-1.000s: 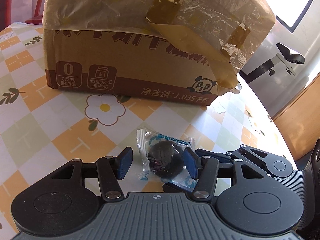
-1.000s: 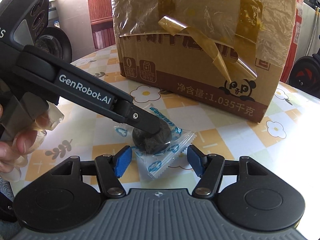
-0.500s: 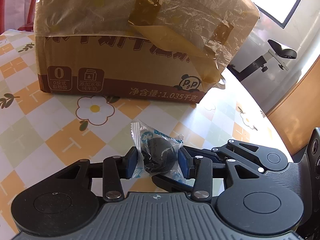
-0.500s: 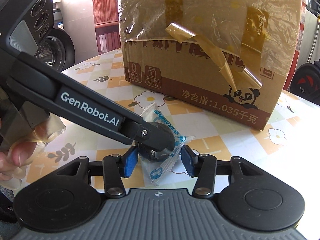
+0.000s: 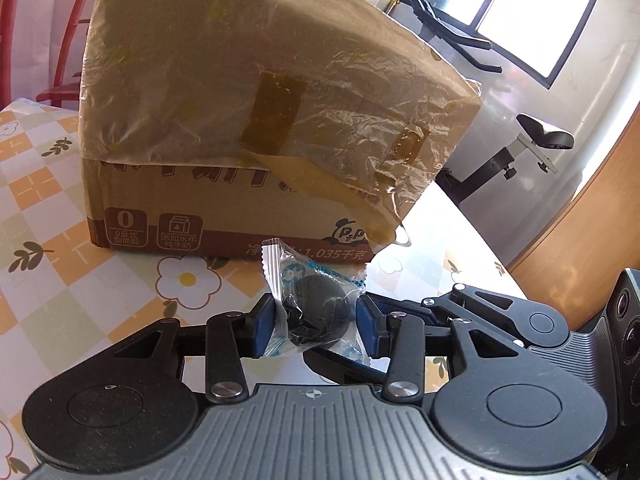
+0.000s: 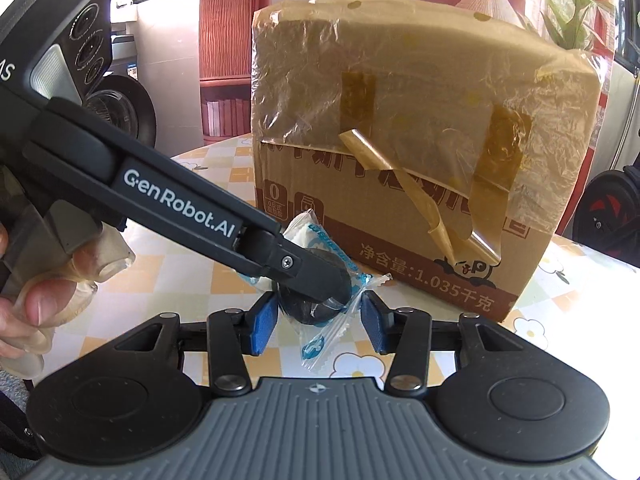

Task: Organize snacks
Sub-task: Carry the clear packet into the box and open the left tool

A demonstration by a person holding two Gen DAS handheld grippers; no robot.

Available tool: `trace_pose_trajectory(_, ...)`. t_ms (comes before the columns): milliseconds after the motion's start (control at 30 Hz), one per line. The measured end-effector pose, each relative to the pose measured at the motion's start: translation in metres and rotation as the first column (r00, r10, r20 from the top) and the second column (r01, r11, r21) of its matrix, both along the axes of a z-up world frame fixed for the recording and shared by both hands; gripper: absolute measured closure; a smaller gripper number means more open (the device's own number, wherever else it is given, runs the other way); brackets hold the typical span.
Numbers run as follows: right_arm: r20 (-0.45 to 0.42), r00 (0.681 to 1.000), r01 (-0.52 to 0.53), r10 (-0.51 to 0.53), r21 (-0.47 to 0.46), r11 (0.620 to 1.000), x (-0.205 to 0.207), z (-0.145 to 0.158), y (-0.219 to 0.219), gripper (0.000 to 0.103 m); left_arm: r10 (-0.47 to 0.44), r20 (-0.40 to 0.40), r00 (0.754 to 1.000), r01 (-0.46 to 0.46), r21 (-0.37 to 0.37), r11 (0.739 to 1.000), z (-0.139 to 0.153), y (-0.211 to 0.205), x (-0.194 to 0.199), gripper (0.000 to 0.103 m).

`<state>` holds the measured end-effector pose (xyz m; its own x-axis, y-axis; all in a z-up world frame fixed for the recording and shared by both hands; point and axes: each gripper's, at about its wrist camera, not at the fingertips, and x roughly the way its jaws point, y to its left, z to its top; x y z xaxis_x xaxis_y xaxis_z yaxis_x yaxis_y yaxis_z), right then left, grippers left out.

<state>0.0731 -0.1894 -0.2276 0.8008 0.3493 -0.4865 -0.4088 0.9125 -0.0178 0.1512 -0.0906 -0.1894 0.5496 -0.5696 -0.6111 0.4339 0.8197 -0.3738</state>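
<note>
One snack packet [image 5: 316, 308], a clear wrapper with blue print around a dark round snack, hangs just above the flowered tablecloth [image 5: 60, 220] in front of a cardboard box [image 5: 240, 120]. My left gripper [image 5: 316, 330] is shut on it, blue pads pressing both sides. In the right wrist view the same snack packet [image 6: 320, 344] sits between the blue pads of my right gripper [image 6: 319, 322], which is also shut on it. The left gripper's finger [image 6: 312, 276] crosses over the packet from the left. The right gripper's fingers [image 5: 404, 308] reach in from the right in the left wrist view.
The tall cardboard box [image 6: 400, 140], wrapped in film and brown tape, stands close behind the packet. A person's hand [image 6: 40, 300] holds the left gripper's handle. The table's rounded edge [image 5: 480, 240] runs at the right, with a red chair [image 5: 52, 40] and an exercise machine [image 5: 532, 140] beyond.
Both grippers closed their jaws on the snack packet, which lay on the tablecloth. Both then rose together, lifting the packet off the table in front of the box.
</note>
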Motion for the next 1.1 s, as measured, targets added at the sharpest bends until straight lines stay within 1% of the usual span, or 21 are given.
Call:
trace_pose_trajectory(133,0.061,0.998,0.003,-0.003,0.001,1.0,-0.001,0.025,-0.003,0.055,-0.001,0.068,0.998,0.002,-0.013,1.0,0.032,0.002,-0.001,0.058)
trace_pose_trajectory(267,0.128,0.992,0.005,-0.004,-0.007,1.0,-0.002,0.054,-0.005,0.055,-0.001,0.142,0.99,0.006,-0.035,0.999,0.068,0.002,-0.002,0.057)
trace_pose_trajectory(433,0.213,0.977,0.019,-0.018,-0.002,1.0,0.003,0.095,-0.012,0.055,-0.018,0.238,0.971,0.027,-0.037,0.999,0.11,-0.011,0.008,0.058)
trace_pose_trajectory(500,0.249,0.968,0.027,-0.022,-0.016,1.0,0.012,0.108,-0.014,0.055,-0.03,0.278,0.96,0.04,-0.032,0.999,0.129,-0.017,0.015,0.058)
trace_pose_trajectory(567,0.285,0.958,0.035,-0.022,-0.04,0.999,0.018,0.123,-0.016,0.055,-0.034,0.296,0.955,0.049,-0.043,0.998,0.142,-0.022,0.026,0.058)
trace_pose_trajectory(667,0.308,0.951,0.041,-0.026,-0.043,0.998,0.037,0.14,-0.024,0.055,-0.043,0.31,0.95,0.061,-0.049,0.997,0.158,-0.032,0.049,0.058)
trace_pose_trajectory(767,0.306,0.951,0.05,-0.041,-0.022,0.999,0.063,0.152,-0.036,0.055,-0.042,0.295,0.955,0.062,-0.059,0.996,0.164,-0.04,0.075,0.058)
trace_pose_trajectory(867,0.302,0.952,0.063,-0.044,-0.052,0.997,0.08,0.154,-0.039,0.055,-0.047,0.271,0.962,0.061,-0.042,0.997,0.162,-0.049,0.095,0.058)
trace_pose_trajectory(933,0.277,0.96,0.063,-0.042,-0.065,0.996,0.094,0.153,-0.045,0.055,-0.038,0.245,0.969,0.05,-0.042,0.998,0.157,-0.05,0.106,0.058)
trace_pose_trajectory(1000,0.259,0.965,0.06,-0.04,-0.07,0.996,0.104,0.151,-0.049,0.055,-0.023,0.221,0.975,0.034,-0.048,0.998,0.153,-0.053,0.114,0.058)
trace_pose_trajectory(1100,0.228,0.973,0.062,-0.046,-0.065,0.996,0.116,0.146,-0.054,0.055,-0.02,0.203,0.979,0.027,-0.031,0.999,0.146,-0.056,0.121,0.058)
